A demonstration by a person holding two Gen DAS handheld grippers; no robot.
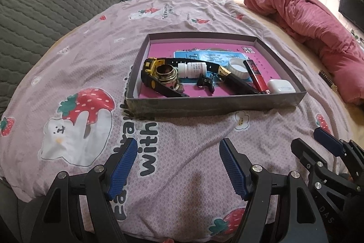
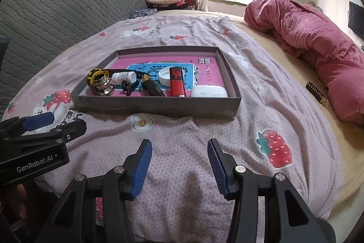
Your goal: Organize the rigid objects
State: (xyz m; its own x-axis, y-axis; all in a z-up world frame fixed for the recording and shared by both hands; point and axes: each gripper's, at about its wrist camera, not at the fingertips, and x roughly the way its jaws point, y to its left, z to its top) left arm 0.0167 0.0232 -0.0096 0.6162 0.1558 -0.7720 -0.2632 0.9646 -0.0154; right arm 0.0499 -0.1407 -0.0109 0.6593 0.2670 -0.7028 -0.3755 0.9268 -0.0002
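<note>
- Facing you is the bed point(image 1: 182, 15), spread with a pink strawberry-print sheet point(image 1: 91, 60); a rolled red quilt point(image 1: 318, 19) lies along its right side, well apart from the box
- On the sheet sits a shallow grey box point(image 1: 216, 103), lined with a pink and blue book point(image 1: 204, 54); everything for sorting lies inside it
- Your left gripper point(image 1: 178, 165) hangs over the sheet on the near side of the box, jaws parted, nothing between them
- Your right gripper point(image 2: 179, 165) hangs beside it, jaws likewise apart and empty
- In the box's left part you have a yellow tape measure point(image 1: 150, 65), with a brass threaded fitting point(image 1: 167, 76) against it; a white pill bottle point(image 1: 193, 68) lies on its side just to the right
- Toward the right: a white lid point(image 1: 237, 66), a red tube point(image 1: 256, 76), a white earbud case point(image 1: 281, 85) in the near right corner
- A small black clip point(image 1: 206, 83) lies mid-box
</note>
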